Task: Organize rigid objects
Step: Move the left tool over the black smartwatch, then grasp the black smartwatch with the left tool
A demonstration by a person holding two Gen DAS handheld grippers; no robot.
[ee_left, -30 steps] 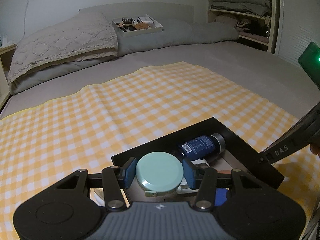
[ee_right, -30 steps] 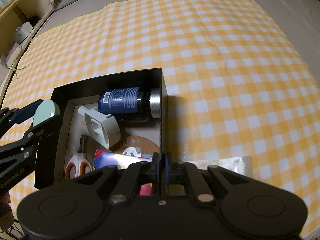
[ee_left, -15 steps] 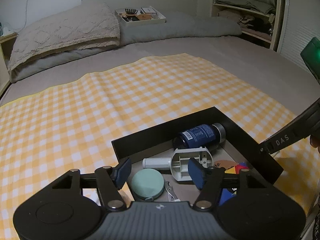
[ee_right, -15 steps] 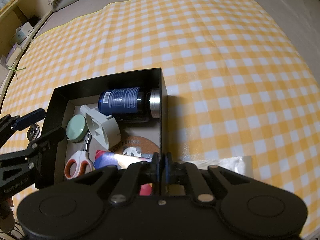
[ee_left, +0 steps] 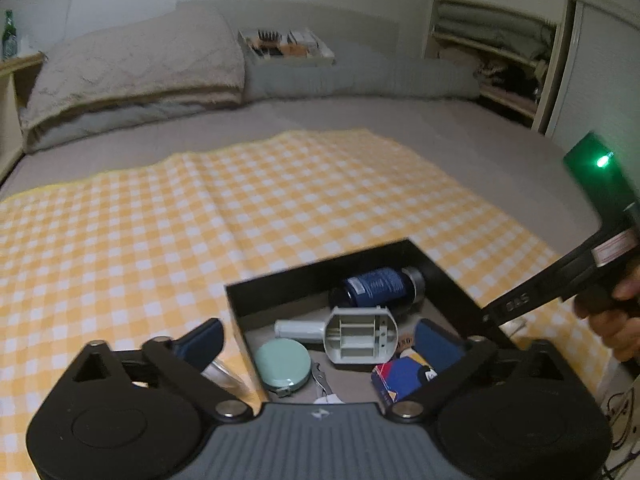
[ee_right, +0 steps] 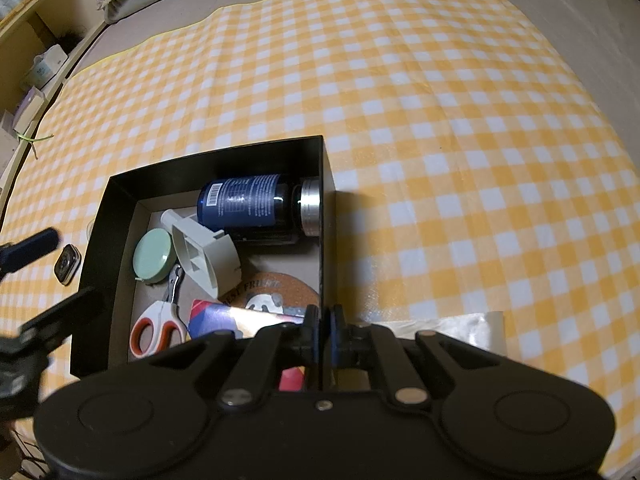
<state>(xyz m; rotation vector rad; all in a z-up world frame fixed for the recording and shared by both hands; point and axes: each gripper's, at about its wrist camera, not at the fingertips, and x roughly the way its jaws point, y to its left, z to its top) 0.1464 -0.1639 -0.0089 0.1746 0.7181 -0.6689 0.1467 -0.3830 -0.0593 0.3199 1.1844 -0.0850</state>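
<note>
Pinching box [ee_right: 326, 184] wall w/ right gripper [ee_right: 323, 334]; left gripper [ee_left: 316, 338] open, empty.

Bed [ee_left: 360, 120] carries a checked cloth [ee_right: 400, 80] (yellow and white); on the cloth: black box [ee_right: 100, 240], watch [ee_right: 67, 263] beside it, clear sheet [ee_right: 460, 326].

One box [ee_right: 120, 216], one bottle [ee_right: 244, 204], one scissors [ee_right: 154, 330], one watch [ee_right: 67, 263].

A bedroom: bed [ee_left: 360, 120], pillow [ee_left: 132, 64], linen shelves [ee_left: 492, 48].
</note>
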